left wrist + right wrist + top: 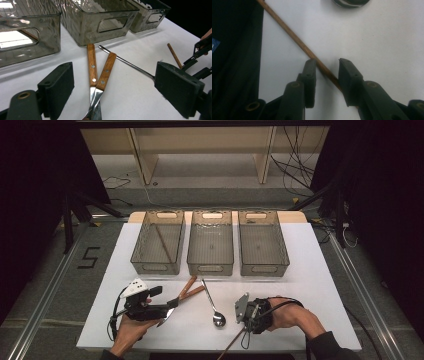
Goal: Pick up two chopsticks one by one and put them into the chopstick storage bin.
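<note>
High view: white table [300, 265] with three clear smoked bins in a row at the far side: left bin [158, 242], middle bin [211, 242], right bin [262, 242]. A thin brown stick lies inside the left bin. In front of the bins, two wooden-handled knives [189, 290] lie crossed, and a metal spoon [214, 304] lies just right of them, bowl toward the person. Left gripper [167, 309] sits low by the knife blades. Right gripper [241, 312] is at the near edge, at a wooden chopstick [231, 345] that runs off the table front.

Left gripper view: jaws wide apart, holding nothing. The crossed knives [96, 72] lie between them, blades nearest the camera; rivets in the handles are visible here. The spoon handle [125, 61] passes behind the right-hand jaw. The chopstick's end [174, 55] shows beside the other gripper.

Right gripper view: jaws partly apart, straddling the chopstick [294, 40], which touches one pad; not clamped. The spoon bowl [350, 2] is at the top edge.

Room: grey floor, a "5" marked left of the table, wooden shelving behind, loose cables, dark curtains at both sides.
</note>
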`<control>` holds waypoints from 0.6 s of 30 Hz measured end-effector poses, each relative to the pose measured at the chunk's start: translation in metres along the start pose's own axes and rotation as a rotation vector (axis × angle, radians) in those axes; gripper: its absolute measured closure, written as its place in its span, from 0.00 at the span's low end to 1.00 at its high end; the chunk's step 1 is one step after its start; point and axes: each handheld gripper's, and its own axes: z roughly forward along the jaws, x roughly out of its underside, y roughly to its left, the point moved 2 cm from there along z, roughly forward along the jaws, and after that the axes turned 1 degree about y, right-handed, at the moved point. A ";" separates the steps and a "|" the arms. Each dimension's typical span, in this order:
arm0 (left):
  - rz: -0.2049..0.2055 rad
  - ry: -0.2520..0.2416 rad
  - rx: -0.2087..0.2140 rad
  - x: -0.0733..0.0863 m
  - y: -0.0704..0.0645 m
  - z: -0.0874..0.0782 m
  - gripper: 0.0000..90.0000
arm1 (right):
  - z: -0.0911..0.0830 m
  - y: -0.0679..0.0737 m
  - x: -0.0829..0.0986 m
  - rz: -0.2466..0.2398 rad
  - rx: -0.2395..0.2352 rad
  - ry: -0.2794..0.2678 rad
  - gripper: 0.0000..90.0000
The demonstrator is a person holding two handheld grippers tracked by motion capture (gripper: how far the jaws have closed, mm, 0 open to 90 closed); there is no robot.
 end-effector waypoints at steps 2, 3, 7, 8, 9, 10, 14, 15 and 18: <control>0.000 0.000 0.000 0.000 0.000 0.000 0.18 | -0.001 0.003 -0.001 -0.015 0.006 0.018 0.81; -0.001 0.000 0.001 0.000 0.000 0.000 0.17 | -0.001 0.003 -0.003 -0.027 0.004 0.022 0.82; -0.001 -0.001 0.003 0.000 0.000 0.000 0.18 | -0.003 0.008 -0.006 -0.034 0.001 0.042 0.90; -0.002 -0.001 0.004 0.000 0.000 0.000 0.18 | -0.003 0.008 -0.006 -0.034 0.008 0.042 0.84; -0.002 0.000 0.004 0.000 0.000 0.000 0.18 | -0.002 0.008 -0.005 -0.045 0.004 0.058 0.76; 0.004 0.005 0.005 0.000 0.000 0.000 0.18 | 0.000 0.008 -0.004 -0.051 -0.001 0.067 0.73; 0.000 0.005 0.008 0.000 -0.001 0.001 0.18 | 0.002 0.006 -0.002 -0.055 -0.017 0.060 0.72; -0.001 0.005 0.008 0.000 -0.001 0.001 0.18 | 0.002 0.005 -0.003 -0.055 -0.026 0.053 0.72; -0.003 0.007 0.010 0.000 -0.001 0.001 0.18 | 0.002 0.005 -0.004 -0.063 -0.033 0.068 0.75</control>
